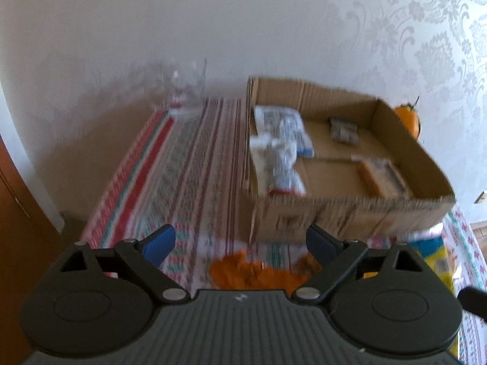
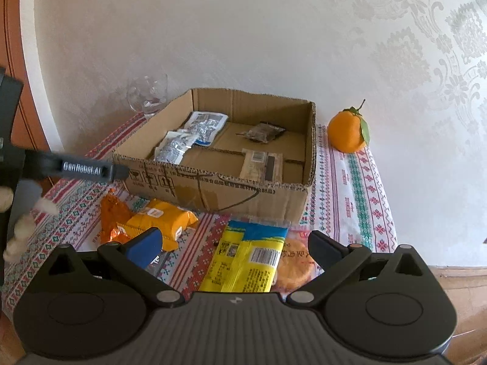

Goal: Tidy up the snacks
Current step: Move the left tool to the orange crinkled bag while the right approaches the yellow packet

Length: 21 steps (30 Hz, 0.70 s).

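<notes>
Right wrist view alone shows you the yellow packet (image 2: 248,261); left view blurs. Both your grippers (image 1: 240,243) (image 2: 234,246) gape wide, empty.

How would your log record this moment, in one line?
left tongs: open, empty | right tongs: open, empty | cardboard box: four packets | table: snacks remain

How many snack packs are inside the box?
4 in the cardboard box: two silver packs at left, a dark one at back, a brown one in front.
</notes>
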Motion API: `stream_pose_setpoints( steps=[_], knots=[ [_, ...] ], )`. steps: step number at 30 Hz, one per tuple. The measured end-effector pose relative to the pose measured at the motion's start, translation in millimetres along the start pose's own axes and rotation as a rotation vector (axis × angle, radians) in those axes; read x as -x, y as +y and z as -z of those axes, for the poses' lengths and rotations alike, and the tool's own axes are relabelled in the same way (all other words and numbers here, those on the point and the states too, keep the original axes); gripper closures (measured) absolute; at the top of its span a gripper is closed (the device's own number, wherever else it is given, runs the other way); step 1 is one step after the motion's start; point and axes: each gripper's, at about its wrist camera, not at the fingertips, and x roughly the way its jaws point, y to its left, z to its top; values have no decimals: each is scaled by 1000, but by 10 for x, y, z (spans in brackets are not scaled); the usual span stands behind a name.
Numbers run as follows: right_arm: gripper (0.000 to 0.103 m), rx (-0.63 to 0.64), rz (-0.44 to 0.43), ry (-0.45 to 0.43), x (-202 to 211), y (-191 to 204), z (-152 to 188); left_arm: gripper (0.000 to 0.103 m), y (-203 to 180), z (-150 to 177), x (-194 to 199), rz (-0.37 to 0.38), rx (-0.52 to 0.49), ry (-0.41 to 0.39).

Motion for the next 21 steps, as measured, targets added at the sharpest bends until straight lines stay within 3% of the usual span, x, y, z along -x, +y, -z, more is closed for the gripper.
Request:
stream_pose_setpoints(
  steps=[12,21],
  knots=[
    [0,12,19,39,-23,-16,118,10,-75,192,-237,5,-6,59],
    [0,46,35,98,-132,-21,262,10,54,334,-126,48,-19,90]
  ],
)
